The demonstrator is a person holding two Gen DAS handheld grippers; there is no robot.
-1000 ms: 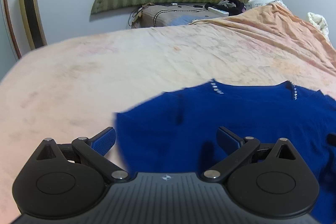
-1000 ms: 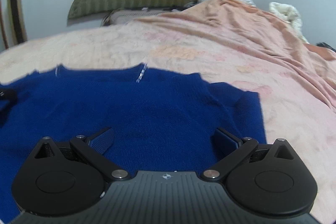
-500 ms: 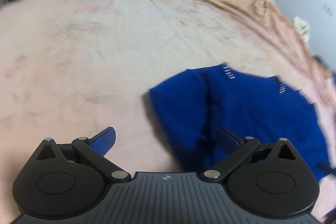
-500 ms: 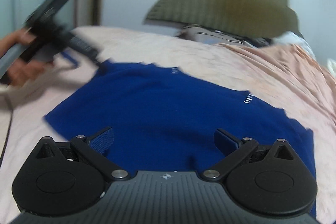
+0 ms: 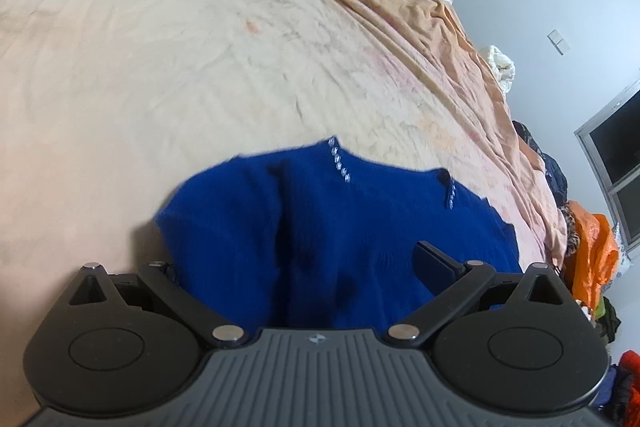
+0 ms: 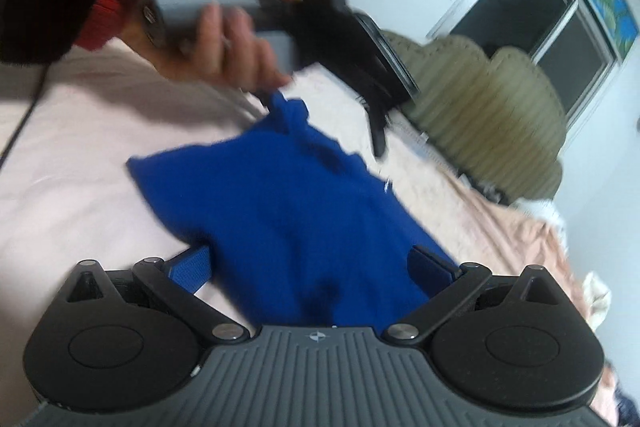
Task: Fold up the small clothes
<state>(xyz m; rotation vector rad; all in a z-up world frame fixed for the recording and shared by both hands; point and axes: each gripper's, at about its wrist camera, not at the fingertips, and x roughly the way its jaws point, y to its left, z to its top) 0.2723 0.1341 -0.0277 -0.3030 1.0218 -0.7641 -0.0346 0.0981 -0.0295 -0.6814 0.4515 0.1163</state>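
Note:
A small blue knit top (image 5: 328, 227) with two rows of clear beads at the neckline lies on the peach bedsheet (image 5: 200, 67). My left gripper (image 5: 304, 263) hangs low over its near edge with jaws wide apart; cloth lies between and over the left finger, nothing is pinched. The right wrist view shows the same top (image 6: 288, 211), partly folded over, one corner raised beneath the hand that holds the left gripper (image 6: 372, 99). My right gripper (image 6: 312, 267) is open, with the top's near edge between its fingers.
A green padded headboard (image 6: 492, 99) and piled bedding stand at the head of the bed. Clothes and an orange bag (image 5: 592, 251) lie past the bed's right side. A window (image 6: 560, 11) is behind the headboard.
Both grippers have swung and tilted and dropped closer to the top. The top's left side has been lifted over toward the middle. Both jaws stay open.

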